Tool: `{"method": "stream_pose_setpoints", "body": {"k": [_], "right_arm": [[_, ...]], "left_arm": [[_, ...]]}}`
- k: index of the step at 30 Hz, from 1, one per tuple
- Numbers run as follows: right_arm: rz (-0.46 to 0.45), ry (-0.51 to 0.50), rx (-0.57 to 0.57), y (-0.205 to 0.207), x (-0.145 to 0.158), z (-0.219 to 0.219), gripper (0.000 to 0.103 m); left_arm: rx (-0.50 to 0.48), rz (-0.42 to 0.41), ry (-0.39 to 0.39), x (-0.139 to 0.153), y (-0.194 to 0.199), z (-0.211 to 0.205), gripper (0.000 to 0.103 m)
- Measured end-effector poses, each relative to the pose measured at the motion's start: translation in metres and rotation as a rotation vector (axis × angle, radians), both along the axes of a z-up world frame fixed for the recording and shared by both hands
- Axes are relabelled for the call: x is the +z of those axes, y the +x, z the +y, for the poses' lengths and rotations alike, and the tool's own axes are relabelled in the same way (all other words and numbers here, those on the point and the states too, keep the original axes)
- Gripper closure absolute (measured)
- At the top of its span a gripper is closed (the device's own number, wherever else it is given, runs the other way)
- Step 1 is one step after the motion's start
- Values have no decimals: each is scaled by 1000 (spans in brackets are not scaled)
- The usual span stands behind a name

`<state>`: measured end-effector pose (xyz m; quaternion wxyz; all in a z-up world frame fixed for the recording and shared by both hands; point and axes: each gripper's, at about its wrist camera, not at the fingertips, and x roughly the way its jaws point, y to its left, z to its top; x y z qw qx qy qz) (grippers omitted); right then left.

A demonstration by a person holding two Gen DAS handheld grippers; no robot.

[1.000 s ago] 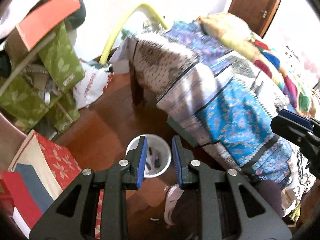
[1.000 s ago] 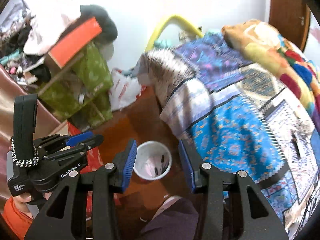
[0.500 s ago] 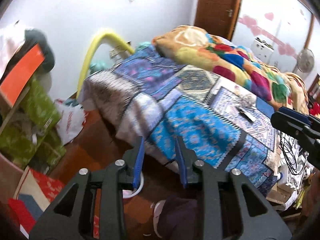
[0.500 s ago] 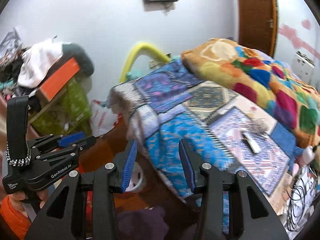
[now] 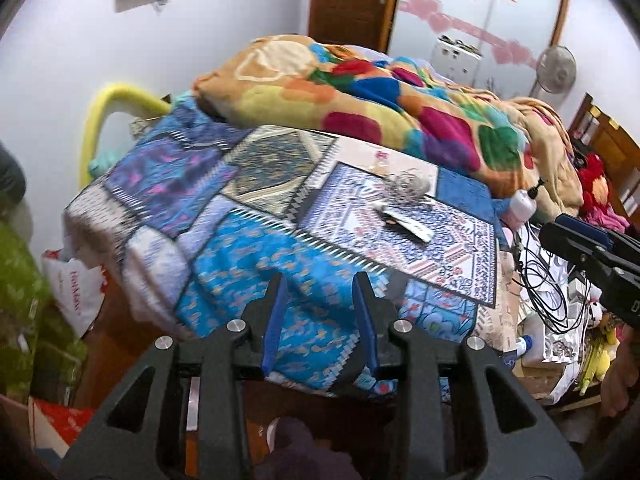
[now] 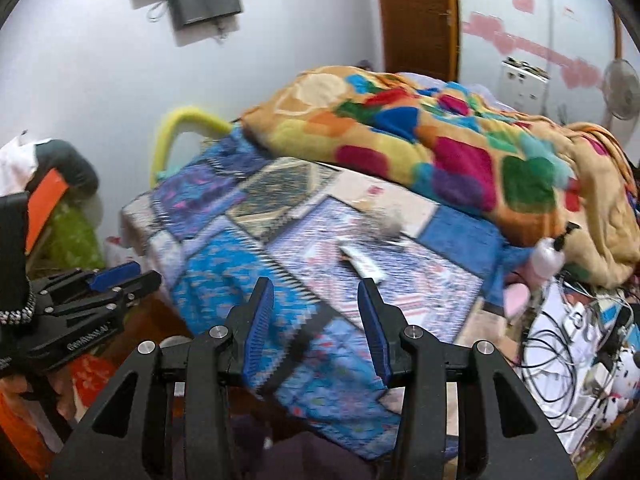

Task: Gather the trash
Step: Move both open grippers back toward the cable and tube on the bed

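Note:
On the patterned bedspread [image 5: 248, 216] lie a white tube-like wrapper [image 5: 410, 227] and a grey crumpled wad [image 5: 408, 186]; both also show in the right wrist view, the wrapper [image 6: 362, 265] and the wad [image 6: 384, 222]. My left gripper [image 5: 320, 296] is open and empty, held in front of the bed's near edge, well short of the trash. My right gripper [image 6: 316, 300] is open and empty, its fingers framing the bedspread just below the wrapper. The waste bin is out of view.
A colourful blanket [image 5: 380, 104] is heaped at the back of the bed. Tangled cables and clutter [image 6: 568, 344] lie to the right. Green boxes and bags [image 5: 24, 280] stand at the left. A white pump bottle [image 6: 548, 256] rests at the bed's right edge.
Both grippers have tilted up from the floor and the white bin to the bed top. The bin has left view; the wrapper and wad have come closer.

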<state>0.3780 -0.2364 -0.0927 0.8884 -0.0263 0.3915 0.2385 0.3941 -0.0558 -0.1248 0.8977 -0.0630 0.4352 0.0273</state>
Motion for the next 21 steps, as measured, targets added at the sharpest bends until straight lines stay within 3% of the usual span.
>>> {"method": "stream_pose_setpoints", "body": {"k": [2,4,6,21], "right_arm": [[8,-16,-19,11,-7,-9,61],[16,-26,-28,19,-13,-17,51],[27,-26,-41,30,-21,-25,47],[129,13,-126,128,-79,-41,47]], "left_arm": [[-22,12,-5,-6,15,-10,68],[-40,24,-14,-13,28,-16,65],[-55,42,-21,-22,44,-23,65],[-148,127,-61,-100,156,-48,65]]}}
